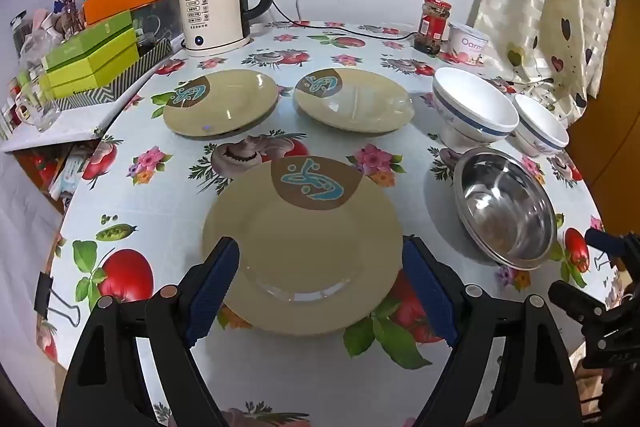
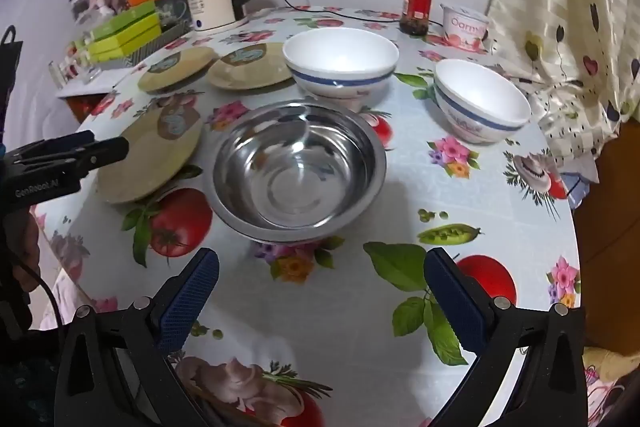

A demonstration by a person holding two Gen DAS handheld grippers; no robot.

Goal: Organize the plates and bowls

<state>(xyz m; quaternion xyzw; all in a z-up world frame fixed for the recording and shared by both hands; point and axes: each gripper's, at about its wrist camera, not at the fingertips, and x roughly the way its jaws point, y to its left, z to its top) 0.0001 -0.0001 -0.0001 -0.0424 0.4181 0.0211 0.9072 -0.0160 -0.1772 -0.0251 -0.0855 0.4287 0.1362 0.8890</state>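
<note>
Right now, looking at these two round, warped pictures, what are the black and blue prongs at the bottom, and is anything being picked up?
Each picture comes from a wide-angle camera on a hand-held gripper that a person carries, one per hand; no robot arm is here. The blue-padded prongs are its two fingers. The left hand-held gripper is open, straddling the nearest tan plate without holding it. The right hand-held gripper is open over the flowered tablecloth, facing a steel bowl. Also on the table: two more tan plates, two white bowls with blue bands, and a kettle. Nothing is held.
</note>
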